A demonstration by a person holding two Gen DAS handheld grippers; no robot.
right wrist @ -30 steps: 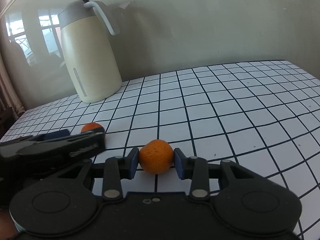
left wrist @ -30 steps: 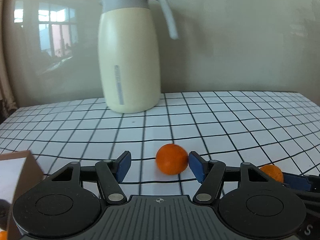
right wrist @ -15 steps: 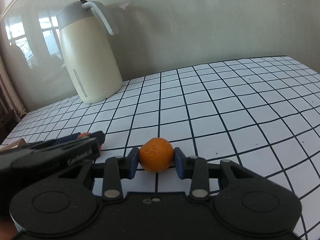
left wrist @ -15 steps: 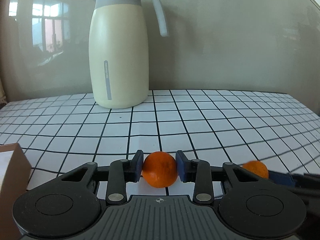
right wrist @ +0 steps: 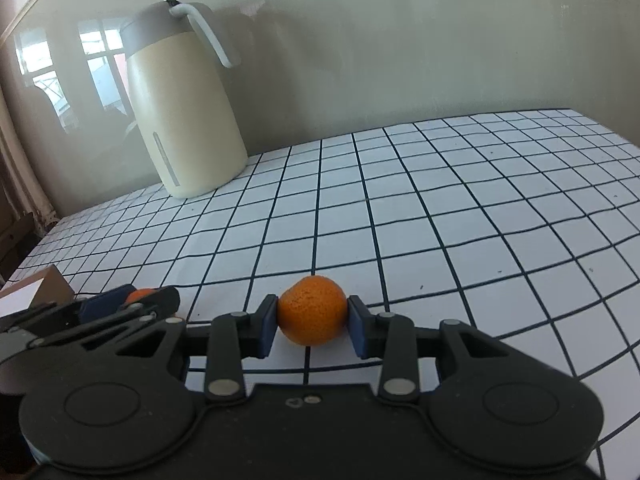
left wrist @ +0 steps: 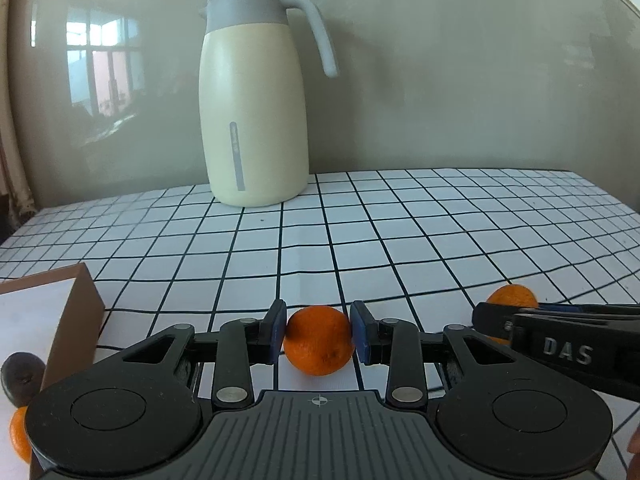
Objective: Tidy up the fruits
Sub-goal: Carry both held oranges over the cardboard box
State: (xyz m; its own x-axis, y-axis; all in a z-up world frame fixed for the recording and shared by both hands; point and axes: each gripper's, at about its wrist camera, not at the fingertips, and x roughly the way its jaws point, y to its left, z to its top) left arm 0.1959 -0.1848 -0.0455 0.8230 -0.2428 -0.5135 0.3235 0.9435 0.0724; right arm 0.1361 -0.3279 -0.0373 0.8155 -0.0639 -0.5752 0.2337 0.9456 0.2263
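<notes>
From the left wrist, our left gripper (left wrist: 319, 333) has just closed on an orange (left wrist: 319, 340) beside the box (left wrist: 72, 312). From the right wrist, our right gripper (right wrist: 312, 325) clamps another orange (right wrist: 312, 310). Both seem light and soft-skinned; we hold them across the middle, gently.

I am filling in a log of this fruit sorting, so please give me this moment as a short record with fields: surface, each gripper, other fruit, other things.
surface: table with white, black-gridded cover
left gripper: jaws have just closed, now shut on a tangerine
right gripper: jaws shut on a second tangerine
other fruit: one orange fruit and one dark fruit, at the left edge by the box
other things: cream thermal jug upright at the wall; cardboard box on the left
</notes>
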